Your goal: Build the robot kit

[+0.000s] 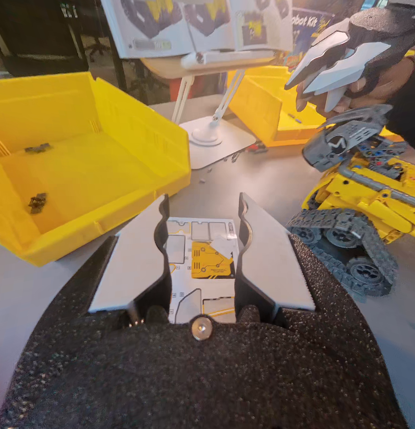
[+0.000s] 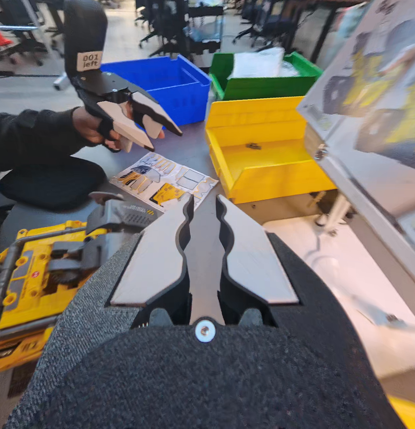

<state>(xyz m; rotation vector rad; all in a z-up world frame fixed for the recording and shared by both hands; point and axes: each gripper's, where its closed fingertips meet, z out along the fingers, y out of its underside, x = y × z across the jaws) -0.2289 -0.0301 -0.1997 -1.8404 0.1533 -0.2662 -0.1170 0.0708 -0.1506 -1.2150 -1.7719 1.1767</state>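
Note:
My left gripper is open and empty. It hovers just above a white sticker sheet with yellow and grey decals that lies flat on the grey table. The gripper also shows in the right wrist view, above the same sheet. My right gripper is narrowly open and holds nothing. It hangs over the table beside a yellow and grey brick-built tracked vehicle. In the left wrist view it is raised above that vehicle, near its grey hood.
A yellow bin with a few dark small parts stands left of the sheet. A white stand holds an open booklet. Another yellow bin is behind. Blue and green bins stand at the back. Small loose parts lie on the table. The grippers' ends are close to 15 cm from one another.

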